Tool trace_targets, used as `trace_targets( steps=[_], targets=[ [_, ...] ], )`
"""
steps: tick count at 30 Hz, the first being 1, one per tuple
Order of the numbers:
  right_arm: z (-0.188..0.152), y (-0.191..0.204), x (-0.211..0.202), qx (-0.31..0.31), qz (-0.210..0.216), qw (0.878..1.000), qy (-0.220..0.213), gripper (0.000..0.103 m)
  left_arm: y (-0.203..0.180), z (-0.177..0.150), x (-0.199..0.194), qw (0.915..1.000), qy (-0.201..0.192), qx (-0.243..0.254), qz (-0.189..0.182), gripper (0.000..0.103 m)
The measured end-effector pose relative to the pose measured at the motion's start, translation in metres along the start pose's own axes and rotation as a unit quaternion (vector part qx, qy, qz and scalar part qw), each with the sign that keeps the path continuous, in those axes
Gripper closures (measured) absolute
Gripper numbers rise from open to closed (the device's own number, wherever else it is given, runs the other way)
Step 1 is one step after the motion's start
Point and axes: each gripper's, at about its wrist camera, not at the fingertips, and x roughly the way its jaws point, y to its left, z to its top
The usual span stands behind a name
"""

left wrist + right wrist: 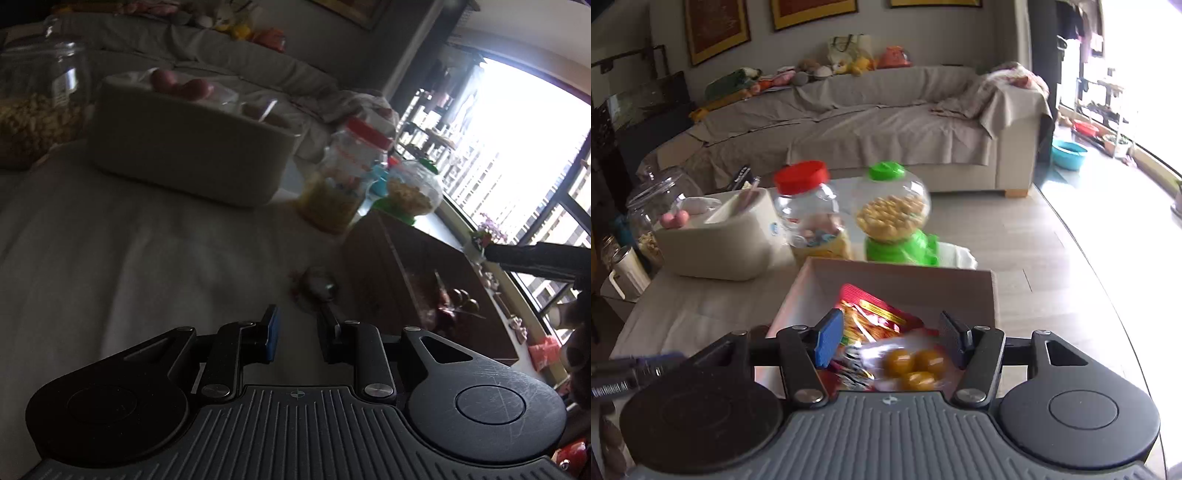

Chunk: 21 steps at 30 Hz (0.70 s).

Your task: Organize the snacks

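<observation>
In the right wrist view my right gripper (891,325) hangs over an open cardboard box (991,291) that holds red and yellow snack packets (871,314). A clear bag with three yellow balls (916,365) lies blurred between its spread fingers, and the pads do not visibly press on it. In the left wrist view my left gripper (299,317) is low over the white tablecloth (147,258), its jaws a narrow gap apart with nothing between them. A small clear-wrapped snack (317,286) lies on the cloth just ahead of the right finger.
Behind the box stand a red-lidded plastic jar (809,214), a green-lidded dispenser of yellow balls (894,218), a white bin (713,251) with pink pieces and a glass jar (661,206). A white mug (624,273) is at the left table edge. A covered sofa (886,122) lies beyond.
</observation>
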Motion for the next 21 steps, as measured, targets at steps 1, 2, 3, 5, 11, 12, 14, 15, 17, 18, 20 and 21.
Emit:
trace_targets(
  steps=[1, 2, 3, 5, 11, 12, 14, 15, 17, 18, 20, 21],
  targets=[
    [0.002, 0.015, 0.002, -0.018, 0.017, 1.000, 0.005, 0.045, 0.009, -0.005, -0.003, 1.0000, -0.004, -0.007, 0.004, 0.078],
    [0.004, 0.032, 0.003, -0.037, 0.036, 0.999, 0.015, 0.045, 0.017, -0.009, -0.004, 0.9999, -0.009, -0.011, 0.007, 0.078],
    [0.006, 0.050, 0.009, -0.056, 0.054, 0.997, 0.029, 0.045, 0.022, -0.014, -0.006, 0.9998, -0.015, -0.011, 0.012, 0.078],
    [0.008, 0.086, 0.027, -0.096, 0.071, 0.991, 0.062, 0.045, 0.031, -0.019, -0.008, 0.9995, -0.023, -0.012, 0.018, 0.078],
    [0.014, 0.158, 0.106, -0.131, 0.043, 0.981, 0.139, 0.052, 0.042, -0.029, -0.009, 0.9995, -0.026, -0.018, 0.003, 0.078],
    [0.014, 0.166, 0.118, -0.144, 0.026, 0.979, 0.142, 0.052, 0.044, -0.031, -0.008, 0.9996, -0.017, -0.023, 0.001, 0.078],
    [0.015, 0.169, 0.144, -0.158, -0.008, 0.976, 0.147, 0.052, 0.044, -0.032, -0.010, 0.9997, -0.014, -0.018, 0.007, 0.079],
    [0.014, 0.170, 0.152, -0.156, -0.013, 0.975, 0.155, 0.052, 0.040, -0.032, -0.015, 0.9997, -0.016, -0.011, 0.012, 0.079],
    [0.011, 0.168, 0.164, -0.149, -0.013, 0.974, 0.170, 0.053, 0.037, -0.034, -0.019, 0.9994, -0.021, 0.000, 0.027, 0.079],
    [0.007, 0.167, 0.167, -0.147, -0.014, 0.973, 0.177, 0.060, 0.036, -0.035, -0.019, 0.9992, -0.021, 0.005, 0.034, 0.079],
    [0.000, 0.170, 0.164, -0.156, -0.027, 0.972, 0.172, 0.062, 0.036, -0.035, -0.019, 0.9987, -0.021, 0.009, 0.045, 0.078],
    [-0.005, 0.171, 0.160, -0.163, -0.030, 0.972, 0.169, 0.062, 0.036, -0.035, -0.020, 0.9987, -0.021, 0.007, 0.046, 0.079]
  ],
)
